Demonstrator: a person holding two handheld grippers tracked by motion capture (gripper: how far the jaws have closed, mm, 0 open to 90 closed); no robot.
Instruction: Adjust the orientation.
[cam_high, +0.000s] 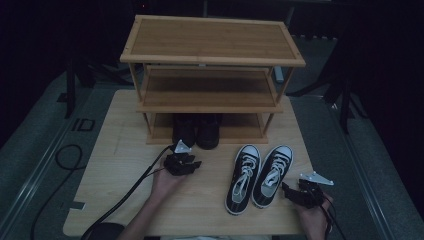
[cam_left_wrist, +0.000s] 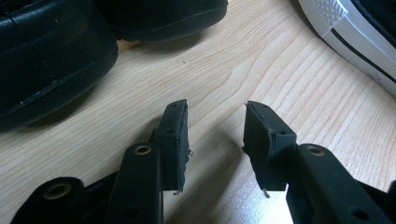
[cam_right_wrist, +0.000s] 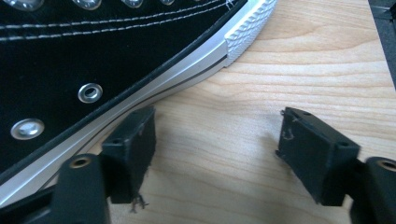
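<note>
The right gripper (cam_right_wrist: 215, 154) holds its two black jaws apart over the pale wooden table (cam_right_wrist: 299, 60), with only bare wood grain between them. To the left of the jaws lies a black canvas sneaker (cam_right_wrist: 70, 56) with white stitching, metal eyelets and a white rubber sole; the left jaw's tip sits right at that sole's edge. The sneaker's ribbed white sole end lies ahead of the jaws.

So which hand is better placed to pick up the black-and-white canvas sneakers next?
Right, probably. The right gripper sits open beside the right black-and-white canvas sneaker, one jaw at its sole. The left gripper is open by the black leather shoes.
</note>
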